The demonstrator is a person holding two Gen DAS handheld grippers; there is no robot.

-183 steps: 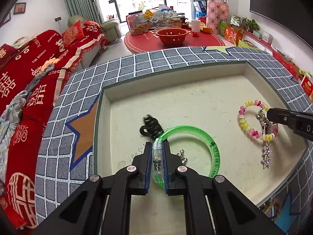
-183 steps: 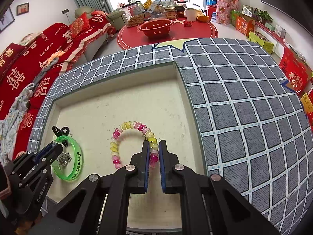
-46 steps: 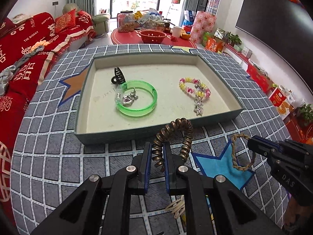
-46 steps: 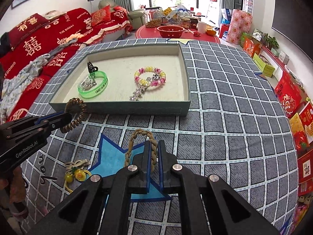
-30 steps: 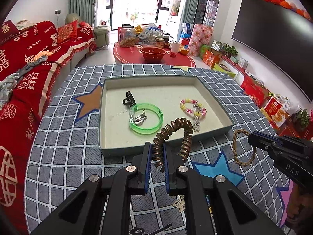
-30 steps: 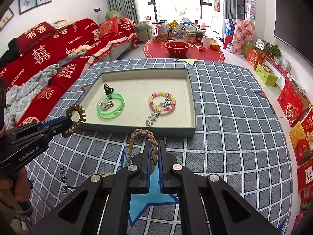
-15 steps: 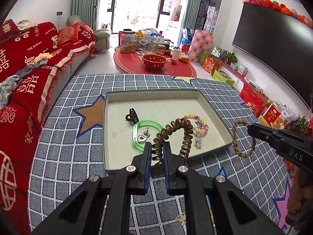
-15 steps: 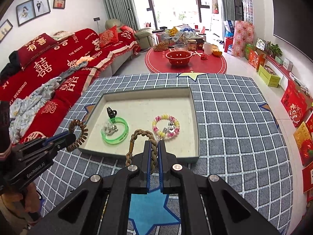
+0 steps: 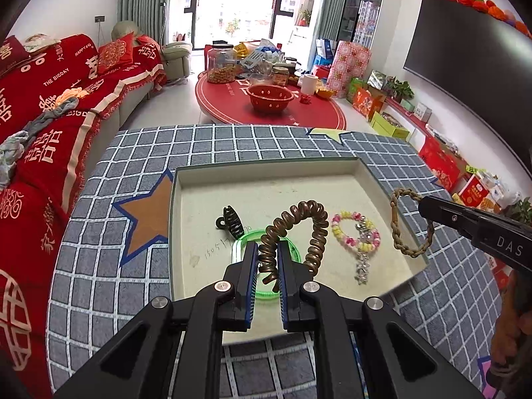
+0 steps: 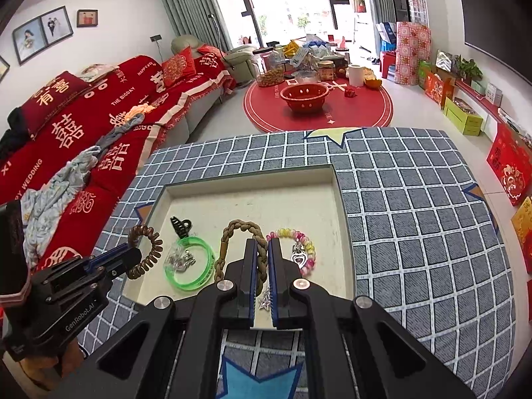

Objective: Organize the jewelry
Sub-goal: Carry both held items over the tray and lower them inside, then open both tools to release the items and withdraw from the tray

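Grippers over the tray, each clamped on a loop.

Left gripper (image 9: 266,262) pinches a brown coil tie (image 9: 299,229) above the green bangle (image 10: 191,264) in the tray (image 9: 266,168); right gripper (image 10: 261,259) grips a braided cord loop (image 10: 232,232) beside the bead bracelet (image 10: 304,249). A black clip (image 9: 231,221) lies near the bangle, all on the checked desk (image 10: 415,226).

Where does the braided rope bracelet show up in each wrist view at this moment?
Left wrist view: the braided rope bracelet hangs at right from the right gripper, over the tray's right wall.
Right wrist view: it sits at centre, pinched in the gripper's jaws, looping up to the left.
Shared landmark: the green bangle lying in the tray.
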